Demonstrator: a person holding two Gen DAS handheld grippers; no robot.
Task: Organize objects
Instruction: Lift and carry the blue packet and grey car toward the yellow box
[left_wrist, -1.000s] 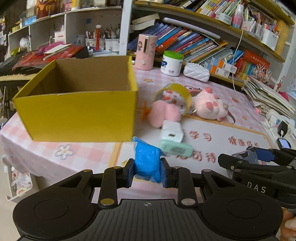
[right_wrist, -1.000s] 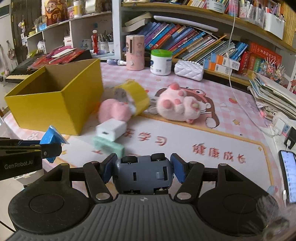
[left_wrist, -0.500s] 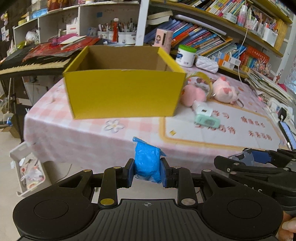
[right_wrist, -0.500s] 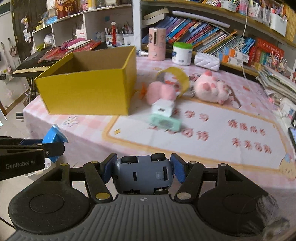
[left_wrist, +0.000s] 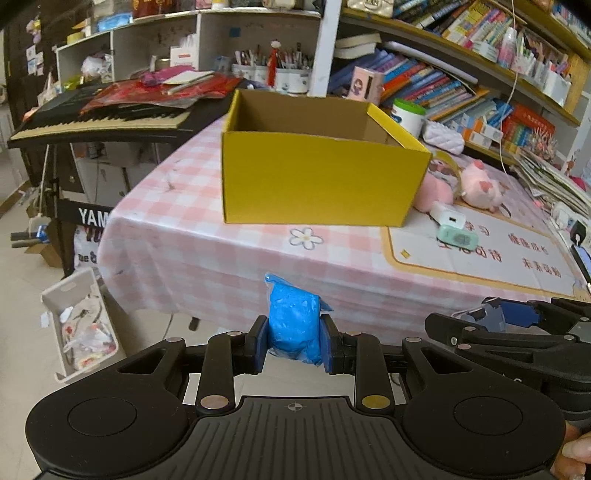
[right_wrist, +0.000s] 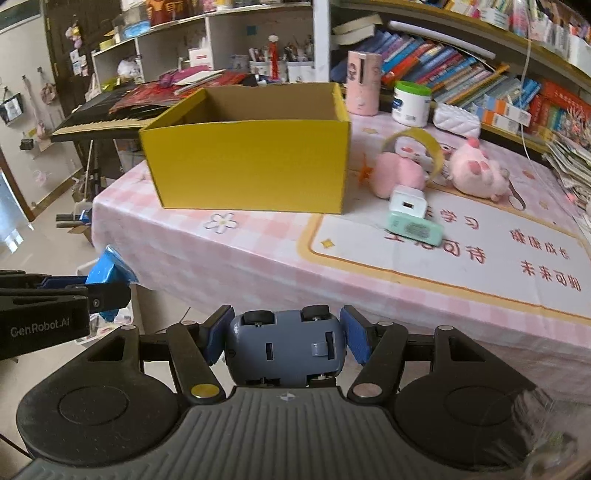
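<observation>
My left gripper (left_wrist: 294, 345) is shut on a blue crinkled packet (left_wrist: 293, 325), held in the air off the table's near edge. My right gripper (right_wrist: 286, 338) is shut on a grey-blue toy car (right_wrist: 286, 345), upside down with wheels showing. An open yellow cardboard box (left_wrist: 317, 181) stands on the pink checked table (left_wrist: 207, 254); it also shows in the right wrist view (right_wrist: 251, 166). Right of the box lie a pink plush (right_wrist: 399, 175), a yellow tape roll (right_wrist: 424, 146), a white charger (right_wrist: 408, 201), a mint green device (right_wrist: 415, 229) and a pink pig plush (right_wrist: 478, 171).
A keyboard piano (left_wrist: 99, 122) stands left of the table. A white bin (left_wrist: 81, 325) sits on the floor below. Bookshelves (left_wrist: 461, 88) line the back. A pink cylinder (right_wrist: 364, 83), a white jar (right_wrist: 410, 103) and a white pouch (right_wrist: 456, 120) stand behind the box.
Both grippers have pulled back and away from the table with their objects still held. The box and table items now look farther off.
</observation>
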